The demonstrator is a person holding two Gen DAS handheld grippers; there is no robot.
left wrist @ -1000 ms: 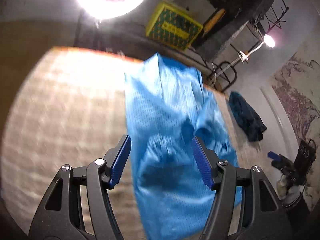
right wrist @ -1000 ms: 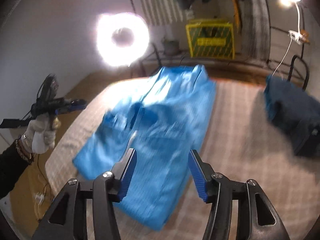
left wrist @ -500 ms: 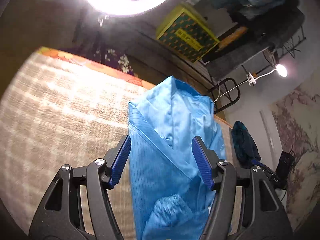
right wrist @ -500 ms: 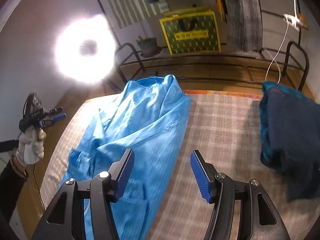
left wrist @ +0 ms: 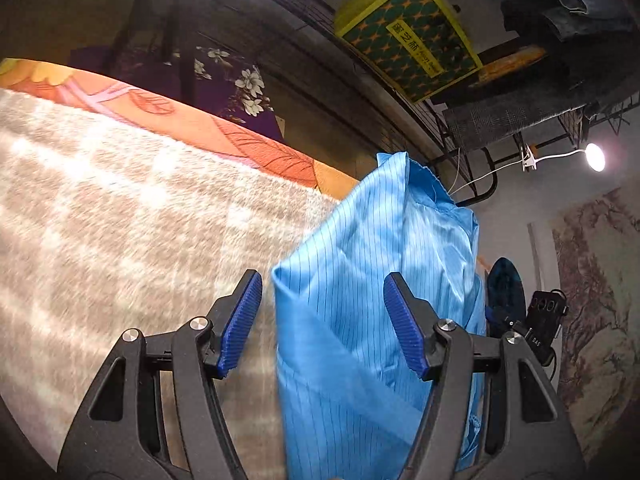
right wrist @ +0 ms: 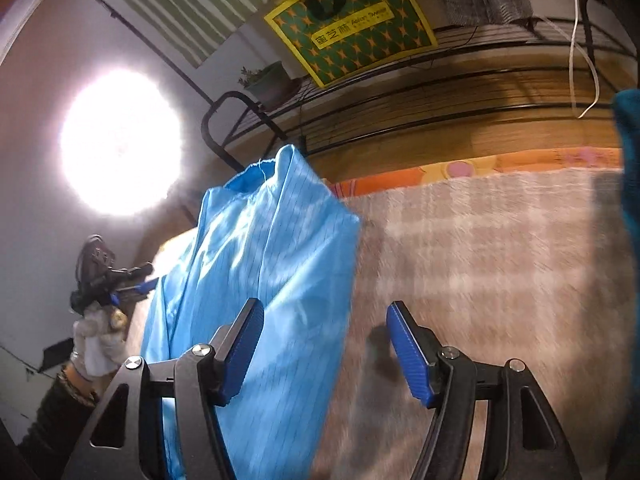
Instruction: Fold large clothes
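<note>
A large bright blue pinstriped garment (left wrist: 372, 288) lies lengthwise on a beige checked blanket (left wrist: 100, 216), folded in on itself, its far end at the blanket's far edge. My left gripper (left wrist: 322, 322) is open and empty, low over the garment's left edge. My right gripper (right wrist: 324, 346) is open and empty over the garment's (right wrist: 272, 264) right edge, its right finger above bare blanket (right wrist: 500, 248). In the right wrist view the left gripper (right wrist: 112, 284) shows at the far left in a gloved hand.
A dark teal garment (left wrist: 505, 292) lies on the blanket right of the blue one, also at the right wrist view's edge (right wrist: 630, 168). Beyond the bed stand a black wire rack (right wrist: 400, 92), a yellow-green box (left wrist: 408, 36), a ring light (right wrist: 120, 140) and a clip lamp (left wrist: 595, 157).
Both grippers have moved forward and lower toward the garment's far end, staying open. The garment now fills more of both views and lies still.
</note>
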